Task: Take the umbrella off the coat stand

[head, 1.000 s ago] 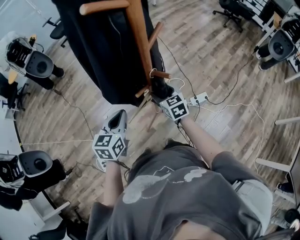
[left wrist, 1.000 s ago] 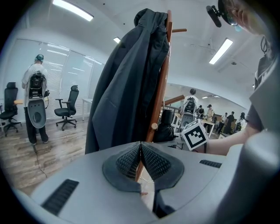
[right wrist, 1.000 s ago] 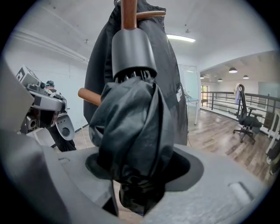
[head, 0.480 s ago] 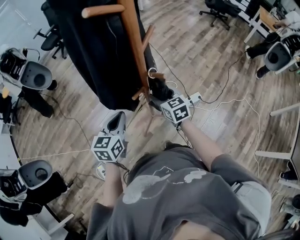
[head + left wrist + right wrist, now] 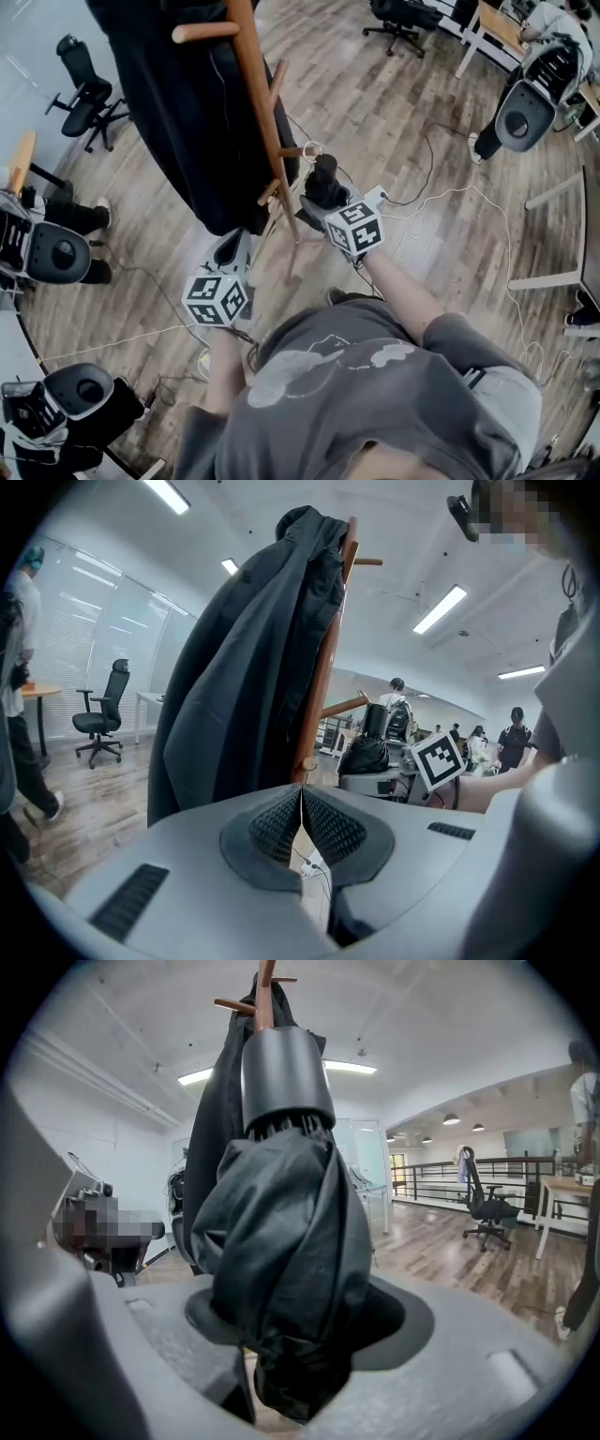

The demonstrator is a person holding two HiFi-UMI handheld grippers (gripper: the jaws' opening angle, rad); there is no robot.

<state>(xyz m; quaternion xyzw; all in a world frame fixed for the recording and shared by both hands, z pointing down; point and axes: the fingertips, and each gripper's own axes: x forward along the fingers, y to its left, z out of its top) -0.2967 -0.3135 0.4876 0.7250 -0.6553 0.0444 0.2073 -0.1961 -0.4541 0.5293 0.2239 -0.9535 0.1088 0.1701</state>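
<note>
A folded black umbrella (image 5: 323,181) stands upright in my right gripper (image 5: 325,201), whose jaws are shut on its bunched fabric (image 5: 281,1232); its round grey handle (image 5: 286,1072) points up. It is just right of the wooden coat stand (image 5: 259,112), beside a low peg (image 5: 291,152), with its thin white loop (image 5: 309,147) near the peg's tip. A black coat (image 5: 187,122) hangs on the stand. My left gripper (image 5: 234,247) is shut with nothing in it, below the coat and left of the pole (image 5: 323,686).
Cables and a white power strip (image 5: 380,199) lie on the wooden floor under the stand. Office chairs (image 5: 82,94) stand at the far left and top. Grey devices (image 5: 56,251) and people are at the room's edges.
My right gripper has risen and drawn slightly away from the stand with the umbrella in it. The left gripper has stayed put.
</note>
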